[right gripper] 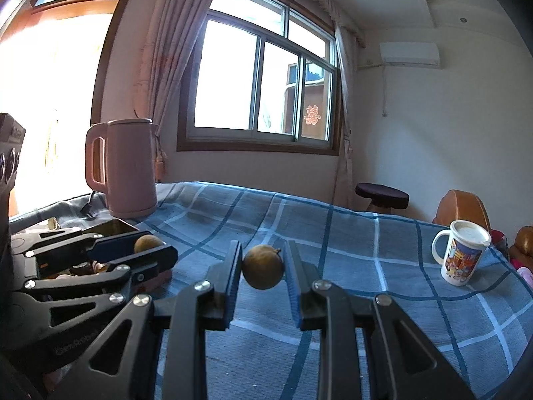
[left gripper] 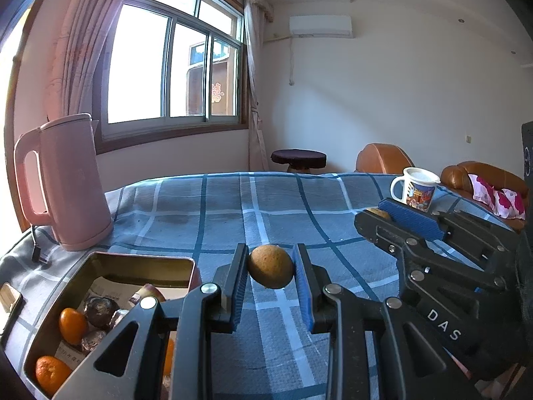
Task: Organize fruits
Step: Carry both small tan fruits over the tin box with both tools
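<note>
My left gripper (left gripper: 270, 266) is shut on a small round brown fruit (left gripper: 270, 266), held above the blue checked tablecloth. My right gripper (right gripper: 263, 261) is shut on a second brown fruit (right gripper: 263, 261), also above the cloth. Each gripper shows in the other's view: the right one (left gripper: 383, 215) at the right with its fruit (left gripper: 378, 213), the left one (right gripper: 150, 245) at the left with its fruit (right gripper: 148, 242). A metal tin (left gripper: 110, 258) at the lower left holds oranges (left gripper: 71, 326) and dark fruits (left gripper: 100, 306).
A pink kettle (left gripper: 71, 183) stands at the table's back left, with its cord beside it. A printed white mug (left gripper: 416, 188) stands at the right. A phone (left gripper: 10, 303) lies at the left edge. Brown sofas and a stool stand beyond the table.
</note>
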### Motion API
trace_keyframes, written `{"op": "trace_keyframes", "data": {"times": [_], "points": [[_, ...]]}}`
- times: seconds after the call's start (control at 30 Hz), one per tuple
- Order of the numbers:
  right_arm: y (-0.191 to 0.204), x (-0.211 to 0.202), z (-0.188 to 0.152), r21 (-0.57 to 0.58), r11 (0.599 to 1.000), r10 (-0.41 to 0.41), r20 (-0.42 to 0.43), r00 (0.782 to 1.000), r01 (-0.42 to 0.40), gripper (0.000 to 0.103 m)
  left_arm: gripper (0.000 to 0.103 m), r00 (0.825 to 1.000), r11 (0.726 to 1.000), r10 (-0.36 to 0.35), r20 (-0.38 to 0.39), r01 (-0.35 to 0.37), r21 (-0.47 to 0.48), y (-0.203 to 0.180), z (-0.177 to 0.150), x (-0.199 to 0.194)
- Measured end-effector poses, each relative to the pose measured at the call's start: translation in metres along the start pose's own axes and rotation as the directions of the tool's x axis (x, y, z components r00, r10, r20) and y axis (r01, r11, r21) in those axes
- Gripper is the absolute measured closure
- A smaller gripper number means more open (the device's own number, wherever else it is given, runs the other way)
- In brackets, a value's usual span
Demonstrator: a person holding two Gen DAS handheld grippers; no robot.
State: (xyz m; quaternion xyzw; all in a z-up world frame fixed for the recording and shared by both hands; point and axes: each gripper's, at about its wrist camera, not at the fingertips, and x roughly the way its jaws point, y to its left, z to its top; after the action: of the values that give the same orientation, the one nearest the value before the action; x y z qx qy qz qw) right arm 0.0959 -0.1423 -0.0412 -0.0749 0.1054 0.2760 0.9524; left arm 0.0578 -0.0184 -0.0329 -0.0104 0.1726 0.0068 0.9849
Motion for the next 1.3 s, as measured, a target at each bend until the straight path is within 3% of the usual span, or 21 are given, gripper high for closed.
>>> {"op": "trace_keyframes", "data": {"times": [1.3], "points": [[0.065, 0.003, 0.019, -0.097, 0.989, 0.113, 0.016, 0.994, -0.111, 0.074, 0.074, 0.998, 0.994, 0.063, 0.031, -0.06, -0.093, 0.062, -0.002, -0.048]]}}
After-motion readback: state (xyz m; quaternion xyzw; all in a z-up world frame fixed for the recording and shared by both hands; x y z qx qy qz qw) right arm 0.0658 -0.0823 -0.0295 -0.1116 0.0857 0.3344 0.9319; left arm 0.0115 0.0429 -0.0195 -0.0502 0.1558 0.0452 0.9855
